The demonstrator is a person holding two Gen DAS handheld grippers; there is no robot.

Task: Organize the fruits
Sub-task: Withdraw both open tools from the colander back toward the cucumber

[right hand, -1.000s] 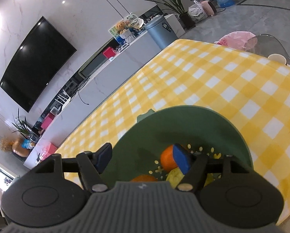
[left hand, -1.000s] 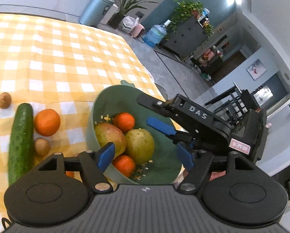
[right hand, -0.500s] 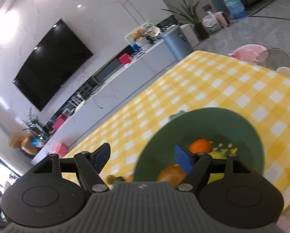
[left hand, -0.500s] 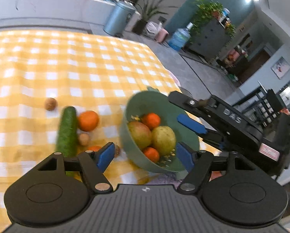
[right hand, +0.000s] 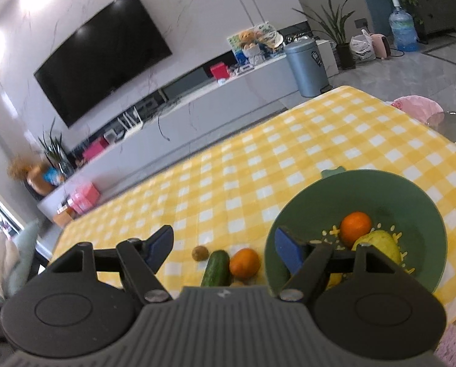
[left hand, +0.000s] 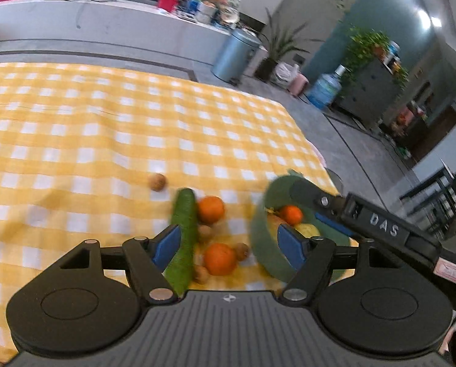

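We hover over the yellow checked tabletop, and we read it from the left. In the left wrist view a small brown fruit lies alone on the cloth, just beyond the far tip of the cucumber. The cucumber runs lengthwise toward us, and an orange rests right beside it. Nearer us sits a second orange with little brown fruits clustered around it. Our left tool hangs above this group with its blue pads spread apart, released, nothing between them.

Further right stands the green bowl, close to the tabletop's right edge. From the right wrist view we see into the bowl: a small orange touches a yellow-green fruit, with pale specks scattered over the bottom. There is more fruit in there, but it is hidden behind our own finger.

Our right tool is likewise released, pads wide and empty, one blue pad in front of the bowl's near rim. In the left wrist view that right tool reaches in over the bowl from the right.
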